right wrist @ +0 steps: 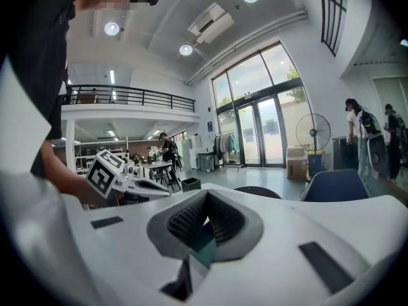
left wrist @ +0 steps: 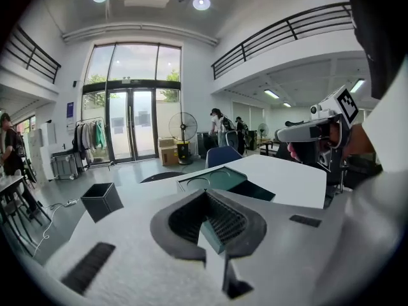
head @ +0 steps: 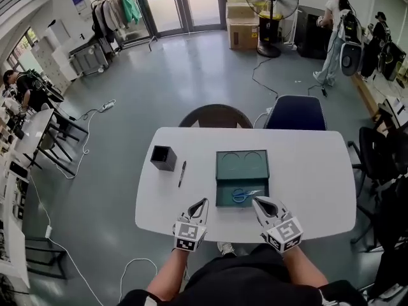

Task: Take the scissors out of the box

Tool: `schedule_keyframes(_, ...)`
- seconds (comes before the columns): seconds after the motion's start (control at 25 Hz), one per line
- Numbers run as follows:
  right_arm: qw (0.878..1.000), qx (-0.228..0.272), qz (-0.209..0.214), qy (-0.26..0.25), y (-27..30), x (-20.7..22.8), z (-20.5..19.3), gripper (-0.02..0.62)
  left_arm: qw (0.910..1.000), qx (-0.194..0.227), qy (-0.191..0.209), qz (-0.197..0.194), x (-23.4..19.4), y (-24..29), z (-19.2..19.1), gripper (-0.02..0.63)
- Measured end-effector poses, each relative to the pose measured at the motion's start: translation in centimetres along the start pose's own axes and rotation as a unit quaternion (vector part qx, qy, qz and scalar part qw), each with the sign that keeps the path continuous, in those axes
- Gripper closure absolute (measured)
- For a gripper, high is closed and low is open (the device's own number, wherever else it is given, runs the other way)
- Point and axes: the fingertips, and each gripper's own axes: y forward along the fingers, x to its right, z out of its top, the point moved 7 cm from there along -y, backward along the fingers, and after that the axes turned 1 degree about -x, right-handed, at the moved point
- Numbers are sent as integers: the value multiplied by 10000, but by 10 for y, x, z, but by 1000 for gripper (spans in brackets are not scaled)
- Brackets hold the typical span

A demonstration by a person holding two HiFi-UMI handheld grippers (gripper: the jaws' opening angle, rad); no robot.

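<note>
The dark green box (head: 224,178) lies open in the middle of the white table (head: 306,171), its lid (head: 242,164) folded back on the far side. The scissors (head: 243,195), with blue handles, rest inside its near tray. My left gripper (head: 204,202) hovers over the table's near edge, just left of the box, jaws shut and empty. My right gripper (head: 257,201) sits at the box's near right corner, close to the scissors, jaws shut with nothing in them. From the left gripper view the box (left wrist: 217,178) lies ahead of the left gripper (left wrist: 205,194). The scissors are hidden there.
A black square cup (head: 163,157) and a black pen (head: 182,173) lie left of the box. Two chairs (head: 295,113) stand at the table's far side. A fan (head: 271,5), cardboard boxes, a clothes rack and several people are farther off.
</note>
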Motion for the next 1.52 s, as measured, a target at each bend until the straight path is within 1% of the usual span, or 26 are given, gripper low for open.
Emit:
schedule_keyframes(0.16,9997,-33,-199,160,-4,14,-7,591,9986,-180,313,-398,11,25,3,592)
schedule_keyframes(0.28,9996,-32,-194,200,-8,22,-7,591,9960,-322,548,-636,27,40,3,592)
schedule_keyframes(0.48,9995,-55,-196,260,-10,37,-10,591,9897,-632,900,-918,44,68,1,590)
schedule_keyframes(0.6,9996,-123,-179,188,-15,46,-15,591,9823,-905,1211,-1104,55,84,-3,543)
schedule_keyframes(0.64,9995,-146,-185,207,-15,49,-17,591,9783,-1025,1374,-1164,57,91,-6,530)
schedule_keyframes(0.72,9993,-178,-197,251,-16,56,-19,591,9674,-1307,1735,-1303,61,103,-11,501)
schedule_keyframes(0.84,9993,-201,-207,255,-16,64,-17,591,9502,-1630,2208,-1477,65,120,-13,491)
schedule_keyframes(1.0,9991,-232,-206,282,-16,75,-19,591,9284,-2057,2540,-1766,77,144,-21,483)
schedule_keyframes(1.08,9990,-268,-196,289,-18,78,-22,591,9146,-2285,2716,-1939,84,157,-27,483)
schedule_keyframes(1.2,9989,-337,-155,300,-20,81,-26,591,8905,-2537,3139,-2102,94,175,-36,492)
schedule_keyframes(1.24,9988,-364,-140,300,-21,82,-27,591,8839,-2610,3233,-2146,97,180,-38,492)
schedule_keyframes(1.28,9987,-390,-126,297,-23,83,-29,591,8790,-2691,3269,-2193,100,185,-41,492)
schedule_keyframes(1.36,9986,-425,-116,301,-25,86,-32,591,8720,-2892,3221,-2286,102,192,-46,491)
schedule_keyframes(1.52,9985,-418,-141,316,-27,92,-35,591,8620,-3208,3179,-2302,100,202,-58,482)
